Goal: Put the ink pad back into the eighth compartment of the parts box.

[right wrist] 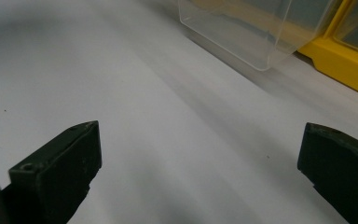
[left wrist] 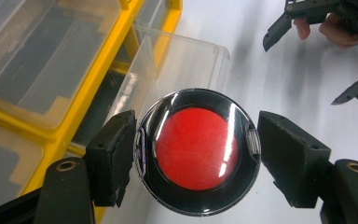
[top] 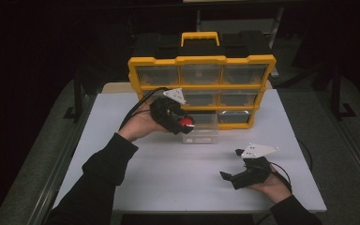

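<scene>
A round red disc [top: 186, 123] with a black rim and a glossy clear face [left wrist: 196, 149] is clamped between the two pads of my left gripper [top: 184, 124] [left wrist: 196, 156]. That gripper holds it just above a clear plastic drawer [top: 202, 133] [left wrist: 191, 58], which is pulled out from the bottom row of a yellow organizer [top: 201, 60]. My right gripper [top: 230, 164] [right wrist: 200, 163] rests low over the table at the front right, jaws wide open and nothing between them. It also appears far off in the left gripper view [left wrist: 314, 65].
The yellow organizer [left wrist: 98, 79] [right wrist: 342, 63] stands upright at the back of the white table [top: 168, 178], with rows of clear drawers and a yellow handle [top: 200, 36]. The pulled-out drawer [right wrist: 247, 32] juts toward the table's middle. Cables trail from both grippers.
</scene>
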The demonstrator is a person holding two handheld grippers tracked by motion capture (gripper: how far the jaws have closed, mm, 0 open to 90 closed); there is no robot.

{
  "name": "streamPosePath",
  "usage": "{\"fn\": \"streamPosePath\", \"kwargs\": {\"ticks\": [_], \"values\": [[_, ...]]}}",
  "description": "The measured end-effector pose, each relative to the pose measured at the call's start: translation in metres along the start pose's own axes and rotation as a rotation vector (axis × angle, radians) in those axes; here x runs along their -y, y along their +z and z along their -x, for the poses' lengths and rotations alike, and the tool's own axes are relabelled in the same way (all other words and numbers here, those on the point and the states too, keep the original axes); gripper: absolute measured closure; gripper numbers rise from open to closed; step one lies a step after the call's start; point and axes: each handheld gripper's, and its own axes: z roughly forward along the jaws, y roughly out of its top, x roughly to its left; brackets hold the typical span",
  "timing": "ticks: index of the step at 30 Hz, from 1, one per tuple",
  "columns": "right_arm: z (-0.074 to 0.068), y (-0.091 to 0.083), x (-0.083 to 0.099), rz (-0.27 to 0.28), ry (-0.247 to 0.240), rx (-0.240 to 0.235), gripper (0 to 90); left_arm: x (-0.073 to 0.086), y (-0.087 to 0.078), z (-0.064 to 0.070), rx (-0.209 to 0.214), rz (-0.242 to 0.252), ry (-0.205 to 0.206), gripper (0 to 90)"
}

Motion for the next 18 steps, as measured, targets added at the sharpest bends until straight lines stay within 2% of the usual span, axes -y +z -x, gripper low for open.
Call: {"fn": "streamPosePath", "kwargs": {"ticks": [18], "values": [[0.000, 0.000, 0.000, 0.003, -0.002, -0.001, 0.0, -0.018, 0.019, -0.010, 0.000, 0.005, -0.010, 29.4]]}}
